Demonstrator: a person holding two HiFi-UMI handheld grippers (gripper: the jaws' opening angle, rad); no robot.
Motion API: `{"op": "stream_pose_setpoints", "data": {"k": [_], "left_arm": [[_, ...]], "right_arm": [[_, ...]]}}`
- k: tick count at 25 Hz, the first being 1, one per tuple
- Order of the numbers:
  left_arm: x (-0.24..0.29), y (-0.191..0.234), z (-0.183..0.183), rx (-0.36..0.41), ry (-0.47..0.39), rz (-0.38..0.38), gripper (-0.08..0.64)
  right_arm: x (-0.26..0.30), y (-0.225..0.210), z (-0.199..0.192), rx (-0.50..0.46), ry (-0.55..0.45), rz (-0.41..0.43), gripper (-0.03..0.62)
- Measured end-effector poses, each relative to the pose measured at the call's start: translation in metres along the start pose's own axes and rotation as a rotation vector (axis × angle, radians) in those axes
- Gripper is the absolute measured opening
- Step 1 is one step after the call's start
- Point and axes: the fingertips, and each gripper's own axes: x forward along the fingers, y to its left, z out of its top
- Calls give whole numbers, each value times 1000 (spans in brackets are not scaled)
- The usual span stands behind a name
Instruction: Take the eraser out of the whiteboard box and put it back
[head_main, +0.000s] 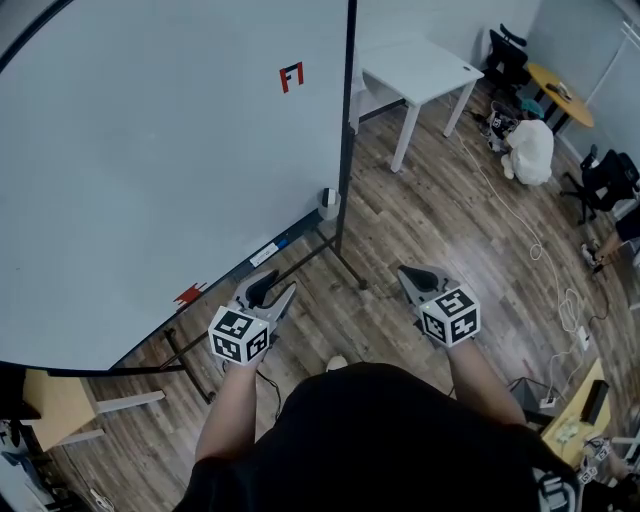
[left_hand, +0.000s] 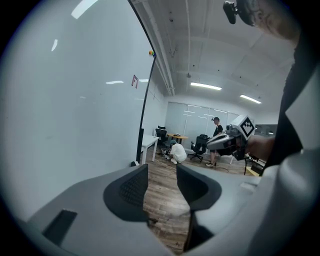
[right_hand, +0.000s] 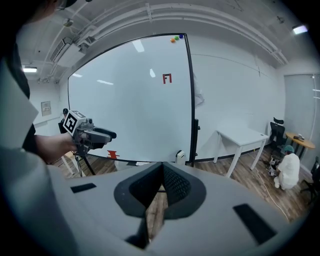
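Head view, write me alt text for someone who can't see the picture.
Seen from above, a person stands at a large whiteboard, holding the left gripper and right gripper low over the wood floor, both empty. A white table stands beyond the board's edge.

The whiteboard (head_main: 150, 170) stands at left, the table (head_main: 415, 62) right of it (a chair (head_main: 507, 58) beyond the table)

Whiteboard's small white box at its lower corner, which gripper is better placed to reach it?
Probably left: the left gripper sits by the lower edge of the whiteboard, jaws apart; the right gripper is shut and farther out.
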Motion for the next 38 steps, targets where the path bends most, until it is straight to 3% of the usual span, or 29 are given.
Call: {"op": "stream_pose_setpoints", "data": {"k": [19,28,38], "left_arm": [[23,12,9,35,7,-37,173],[55,16,18,36,20,5,173],[119,31,28,4,59,51,173]], "right_arm": [[18,-5,2,-18,15,-36,-5],[27,-51,18,-38,-13,-28,-5],[56,-109,19,-42,26,33,-5]]}}
